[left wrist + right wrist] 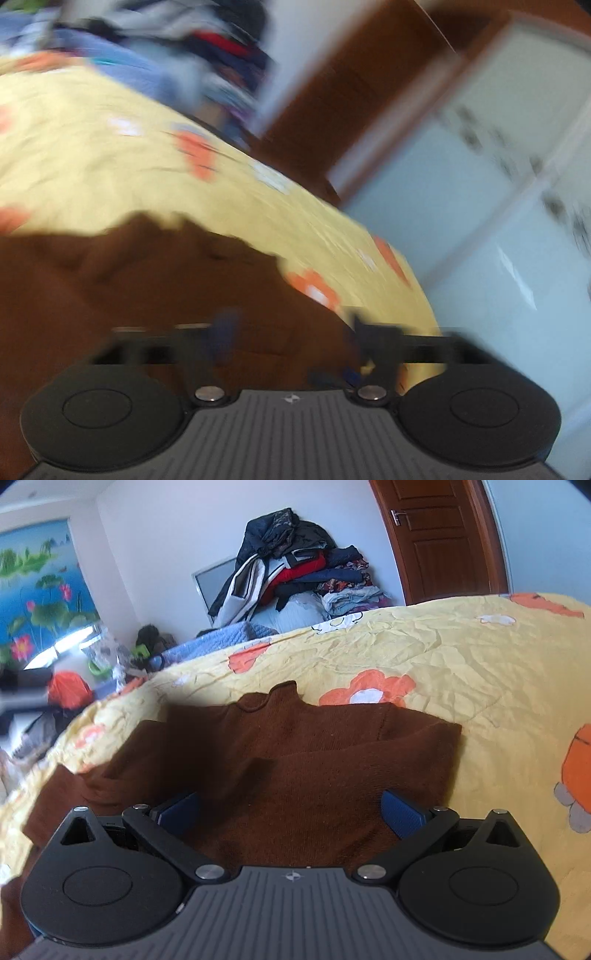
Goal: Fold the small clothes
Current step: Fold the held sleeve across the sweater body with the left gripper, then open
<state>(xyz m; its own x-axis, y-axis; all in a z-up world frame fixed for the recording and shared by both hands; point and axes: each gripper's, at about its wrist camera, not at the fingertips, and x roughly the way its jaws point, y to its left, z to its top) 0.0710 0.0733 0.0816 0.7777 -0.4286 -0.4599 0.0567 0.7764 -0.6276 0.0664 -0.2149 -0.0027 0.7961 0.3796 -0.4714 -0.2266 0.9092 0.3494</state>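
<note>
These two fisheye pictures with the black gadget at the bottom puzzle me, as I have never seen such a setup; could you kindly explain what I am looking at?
There is no robot here. A person holds a two-finger gripper in each hand, and a small wide-angle camera on each looks forward along its fingers. The black and grey body at the bottom of each picture is the tool itself.

The sharp picture comes from the right gripper. Its blue-padded fingers stand wide apart above a brown sweater, which lies on a yellow flowered bedspread with one sleeve folded across it. It grips nothing.

The blurred picture comes from the left gripper, caught mid-motion over the same sweater. Its fingers also appear apart, with nothing visibly held.

Behind the bed are a pile of clothes and a wooden door.
</note>
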